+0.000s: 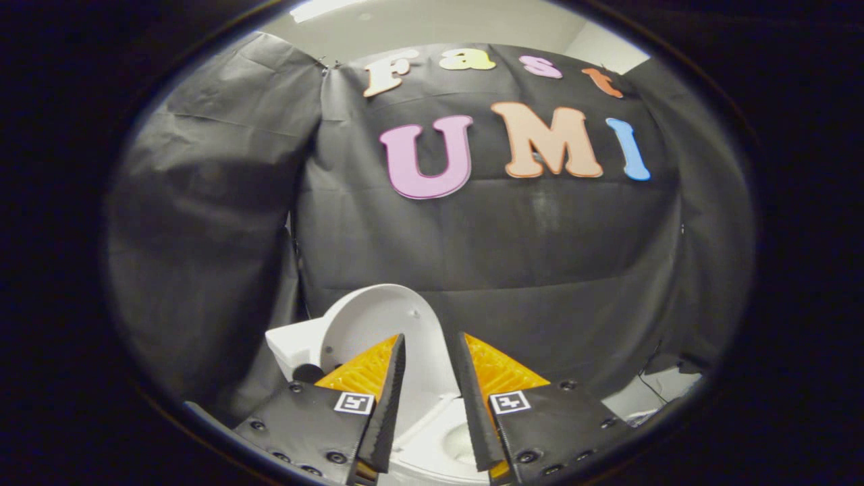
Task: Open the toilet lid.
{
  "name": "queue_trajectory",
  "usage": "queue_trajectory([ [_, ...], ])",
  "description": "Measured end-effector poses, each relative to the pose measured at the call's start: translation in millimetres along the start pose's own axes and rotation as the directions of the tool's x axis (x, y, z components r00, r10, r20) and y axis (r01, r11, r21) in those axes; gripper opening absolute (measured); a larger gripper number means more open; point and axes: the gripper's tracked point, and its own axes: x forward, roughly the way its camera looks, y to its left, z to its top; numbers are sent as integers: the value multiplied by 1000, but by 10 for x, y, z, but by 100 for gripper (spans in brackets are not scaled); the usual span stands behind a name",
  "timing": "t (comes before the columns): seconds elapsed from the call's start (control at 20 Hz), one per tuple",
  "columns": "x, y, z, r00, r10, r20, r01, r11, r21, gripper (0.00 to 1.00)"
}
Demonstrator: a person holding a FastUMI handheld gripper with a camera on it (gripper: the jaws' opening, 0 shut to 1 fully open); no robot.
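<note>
A white toilet stands low ahead, against the black cloth wall. Its lid (381,317) is raised upright, its inner face turned toward me, and it leans back toward the white tank (291,343) on the left. The seat and bowl (442,439) show below, between and just beyond my fingers. My gripper (430,344) is open, with a gap between the two fingers and nothing held. The lid shows through that gap, beyond the fingertips, apart from them. The fingers hide much of the seat and bowl.
Black cloth (506,236) hangs close behind and to both sides of the toilet. A thin dark cable (649,385) runs down over a pale floor patch at the lower right.
</note>
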Motion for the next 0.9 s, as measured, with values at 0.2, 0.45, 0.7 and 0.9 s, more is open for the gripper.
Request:
queue_trajectory([
  [0.2,-304,-609,53,999,-32,23,32,999,21,48],
  [0.45,-636,-1249,6,997,-65,37,64,998,10,47],
  [0.7,-914,-1724,-337,997,-72,-14,71,994,-84,47],
  [0.9,-1105,-1983,-568,995,-96,-38,94,994,-53,47],
])
